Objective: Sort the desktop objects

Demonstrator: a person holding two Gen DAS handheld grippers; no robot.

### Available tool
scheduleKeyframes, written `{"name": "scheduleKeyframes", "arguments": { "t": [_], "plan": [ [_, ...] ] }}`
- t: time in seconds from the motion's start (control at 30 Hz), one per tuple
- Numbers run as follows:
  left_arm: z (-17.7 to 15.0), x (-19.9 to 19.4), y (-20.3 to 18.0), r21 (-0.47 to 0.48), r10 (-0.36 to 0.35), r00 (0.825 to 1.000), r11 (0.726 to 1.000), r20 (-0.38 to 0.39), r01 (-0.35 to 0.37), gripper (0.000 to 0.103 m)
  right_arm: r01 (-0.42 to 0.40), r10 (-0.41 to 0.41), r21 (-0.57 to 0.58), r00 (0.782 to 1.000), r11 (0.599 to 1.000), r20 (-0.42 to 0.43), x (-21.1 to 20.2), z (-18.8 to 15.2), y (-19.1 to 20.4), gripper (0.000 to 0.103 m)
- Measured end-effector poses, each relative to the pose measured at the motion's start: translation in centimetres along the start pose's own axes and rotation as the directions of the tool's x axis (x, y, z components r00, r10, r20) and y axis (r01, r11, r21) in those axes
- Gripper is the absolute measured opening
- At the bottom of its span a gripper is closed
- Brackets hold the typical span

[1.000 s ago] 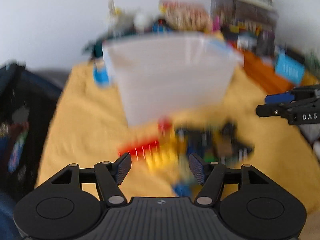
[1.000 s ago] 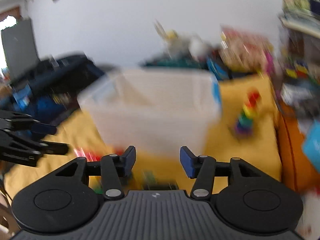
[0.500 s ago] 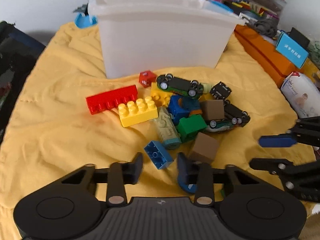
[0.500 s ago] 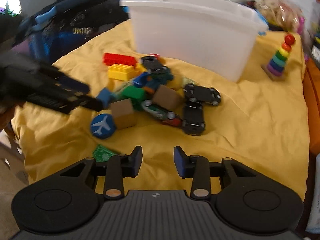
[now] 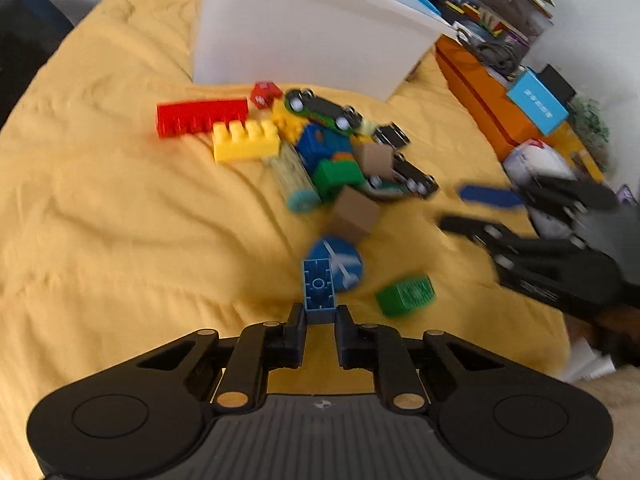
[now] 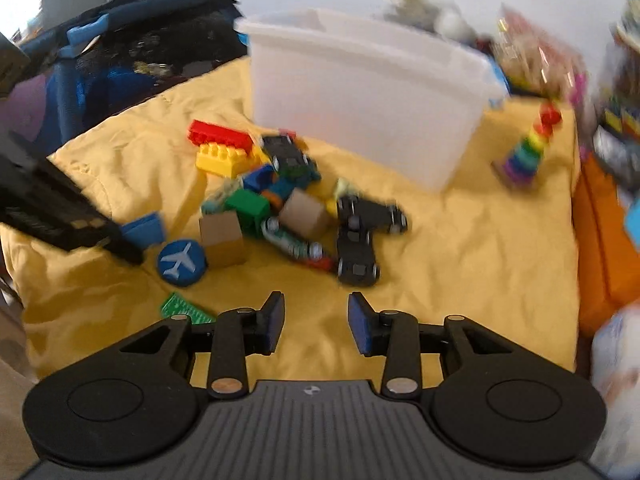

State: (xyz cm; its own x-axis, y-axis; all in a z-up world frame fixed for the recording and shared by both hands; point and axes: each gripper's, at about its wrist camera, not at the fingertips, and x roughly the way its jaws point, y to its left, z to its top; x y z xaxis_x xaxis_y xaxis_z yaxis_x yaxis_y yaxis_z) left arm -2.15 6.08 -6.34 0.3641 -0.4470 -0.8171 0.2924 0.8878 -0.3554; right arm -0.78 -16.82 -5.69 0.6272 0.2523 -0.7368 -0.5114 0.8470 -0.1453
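My left gripper is shut on a small blue brick, held just above the yellow cloth. Right behind it lie a blue disc with a white plane and a green brick. Farther back is a heap of bricks, brown cubes and toy cars, in front of the white bin. My right gripper hovers open over bare cloth, with black toy cars ahead of it. In the right wrist view the left gripper holds the blue brick beside the disc.
A red brick and a yellow brick lie at the heap's left. A rainbow stacking toy stands to the right of the bin. Orange boxes and clutter line the right edge. A dark bag sits at the left.
My left gripper came down to the cloth and shut on the small blue brick. My right gripper sank toward the cloth and its jaws narrowed.
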Motion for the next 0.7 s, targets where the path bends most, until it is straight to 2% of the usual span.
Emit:
{"name": "scheduleKeyframes", "arguments": {
  "t": [0.07,0.17,0.27,0.3,0.37,0.4,0.47,0.53,0.63,0.7],
  "plan": [
    [-0.3,0.4,0.3,-0.016,-0.024,1.000,1.000,-0.017,0.024,0.018,0.019,-0.015,-0.141,0.999,0.990,0.032,0.7,0.3,0.8,0.039],
    [-0.4,1.3,1.1,-0.058,-0.077,0.997,0.995,-0.029,0.075,0.018,0.046,-0.036,-0.335,0.999,0.941,0.037,2.5,0.9,1.9,0.037],
    [-0.4,1.5,1.0,-0.054,-0.034,0.999,0.998,-0.026,0.033,0.018,0.016,-0.012,-0.397,1.000,0.918,0.013,4.4,1.6,2.1,0.035],
    [-0.4,1.2,1.0,-0.052,-0.024,1.000,0.998,-0.017,0.023,0.022,0.011,-0.010,-0.408,1.000,0.913,0.004,4.9,1.8,2.1,0.035],
    [-0.4,0.6,0.9,-0.045,0.004,1.000,0.999,0.007,-0.004,0.030,-0.020,0.009,-0.405,1.000,0.914,-0.030,5.9,2.0,2.1,0.028],
    [-0.4,0.2,0.9,-0.038,0.024,0.999,0.999,0.022,-0.023,0.035,-0.028,0.016,-0.389,0.999,0.921,-0.034,6.0,2.0,2.0,0.026],
    [-0.2,-0.4,0.7,-0.014,0.067,0.997,0.998,0.049,-0.066,0.036,-0.044,0.030,-0.349,0.999,0.936,-0.045,5.7,2.1,1.8,0.022],
    [0.2,-1.0,0.3,0.016,0.097,0.992,0.995,0.075,-0.099,0.038,-0.086,0.072,-0.246,0.995,0.965,-0.067,5.0,2.3,1.0,0.022],
    [1.1,-1.6,-1.0,0.103,0.124,0.983,0.985,0.132,-0.138,0.041,-0.156,0.153,-0.020,0.983,0.988,-0.099,3.8,2.2,-1.2,0.020],
    [2.0,-1.7,-1.8,0.170,0.133,0.977,0.972,0.166,-0.162,0.041,-0.216,0.237,0.180,0.965,0.960,-0.108,3.0,1.6,-3.3,0.019]
  ]
}}
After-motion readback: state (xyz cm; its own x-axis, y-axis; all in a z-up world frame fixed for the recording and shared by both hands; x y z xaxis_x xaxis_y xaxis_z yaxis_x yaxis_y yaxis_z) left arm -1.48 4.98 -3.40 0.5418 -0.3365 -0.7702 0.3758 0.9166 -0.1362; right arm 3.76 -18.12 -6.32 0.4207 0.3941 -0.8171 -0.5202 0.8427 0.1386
